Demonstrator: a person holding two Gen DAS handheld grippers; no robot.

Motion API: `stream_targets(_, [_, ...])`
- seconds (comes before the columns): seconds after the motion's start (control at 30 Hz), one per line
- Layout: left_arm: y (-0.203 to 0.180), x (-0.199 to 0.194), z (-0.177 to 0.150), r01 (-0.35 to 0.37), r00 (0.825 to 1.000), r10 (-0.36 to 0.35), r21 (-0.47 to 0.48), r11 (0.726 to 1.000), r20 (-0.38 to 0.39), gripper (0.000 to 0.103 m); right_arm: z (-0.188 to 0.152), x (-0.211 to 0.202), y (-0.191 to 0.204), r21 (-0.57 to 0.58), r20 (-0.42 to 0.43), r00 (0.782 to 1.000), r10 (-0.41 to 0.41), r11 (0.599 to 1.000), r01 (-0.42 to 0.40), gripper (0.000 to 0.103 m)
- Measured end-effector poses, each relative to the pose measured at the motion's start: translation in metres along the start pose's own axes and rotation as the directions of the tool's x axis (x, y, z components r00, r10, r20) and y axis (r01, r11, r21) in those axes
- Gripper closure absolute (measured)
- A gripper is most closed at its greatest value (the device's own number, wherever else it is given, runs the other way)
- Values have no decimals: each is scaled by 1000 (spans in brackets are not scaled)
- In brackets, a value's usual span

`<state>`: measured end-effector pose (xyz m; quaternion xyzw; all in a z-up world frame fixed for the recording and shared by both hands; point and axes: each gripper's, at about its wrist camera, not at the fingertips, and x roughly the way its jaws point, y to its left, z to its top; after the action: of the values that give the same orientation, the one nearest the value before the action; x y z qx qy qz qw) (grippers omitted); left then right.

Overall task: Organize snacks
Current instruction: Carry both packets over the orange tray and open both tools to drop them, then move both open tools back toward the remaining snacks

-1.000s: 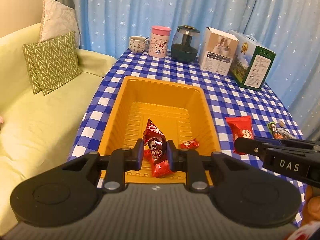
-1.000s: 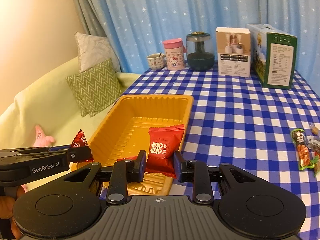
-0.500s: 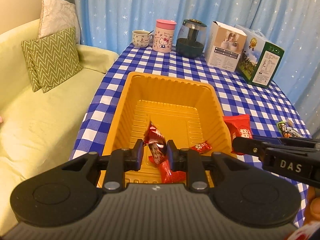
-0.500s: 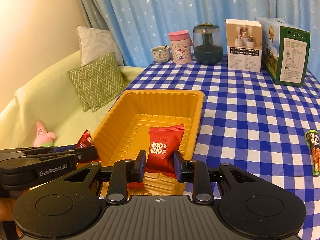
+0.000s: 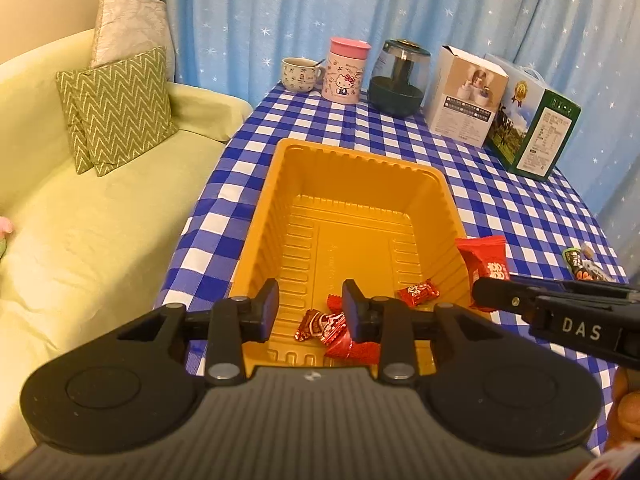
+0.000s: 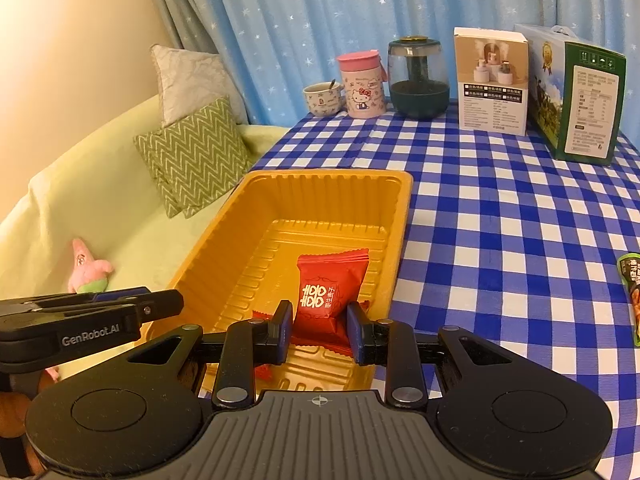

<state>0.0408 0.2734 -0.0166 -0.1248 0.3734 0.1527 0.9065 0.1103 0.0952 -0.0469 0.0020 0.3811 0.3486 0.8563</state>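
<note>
Red candies (image 5: 418,292) lie in the yellow tray (image 5: 352,160) on the checked surface (image 6: 500,208), left hand-held gripper (image 5: 310,306) opening empty above them, right hand-held gripper (image 6: 319,330) angled down, clamping a red packet (image 6: 330,292) over the tray.

One tray (image 5: 352,168), two boxes (image 5: 464,96), two cushions (image 5: 120,108), two cups (image 5: 300,76).

pink tumbler (image 5: 345,70), cup (image 5: 299,75), green cushion (image 5: 120,108)

Two wrist fisheyes angled down, close over the yellow tray (image 5: 352,168), left and right of it, sharing checkered table (image 6: 500,208)
</note>
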Motion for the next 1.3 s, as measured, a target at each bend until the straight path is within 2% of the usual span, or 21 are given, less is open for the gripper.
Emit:
stream_targets(0.1, [1, -4, -1, 4, 1000, -4, -2, 1000, 1, 72, 1, 1, 2, 4, 5, 1000, 5, 1000, -5, 74])
stream_targets(0.23, [5, -9, -2, 4, 1000, -4, -13, 1000, 4, 69, 5, 6, -1, 56, 9, 998, 55, 997, -56, 73])
stream_targets(0.3, [7, -12, -4, 4, 1000, -4, -18, 1000, 5, 69, 6, 7, -4, 73, 5, 998, 61, 995, -62, 63])
stream_targets(0.33, [7, -13, -5, 3, 1000, -3, -20, 1000, 6, 68, 6, 5, -5, 78, 12, 998, 57, 995, -57, 54])
stream_targets(0.37, [7, -15, -6, 0, 1000, 0, -20, 1000, 7, 68, 5, 2, -6, 82, 19, 999, 48, 995, -50, 50])
stream_targets(0.6, [-1, -31, -13, 7, 1000, -6, -26, 1000, 26, 54, -10, -20, -23, 128, 10, 1000, -9, 992, 8, 50])
stream_targets(0.73, [-11, -43, -19, 11, 999, -10, -23, 1000, 36, 43, -22, -41, -29, 136, 16, 999, -49, 990, 46, 49])
stream_targets(1.0, [-37, -63, -26, 23, 998, -24, 9, 1000, 52, 30, -40, -80, -35, 89, 19, 992, -122, 989, 120, 45])
stream_targets(1.3, [-75, -80, -33, 66, 995, -69, 56, 996, 69, 18, -58, -122, -56, 131, 40, 984, -172, 977, 166, 39])
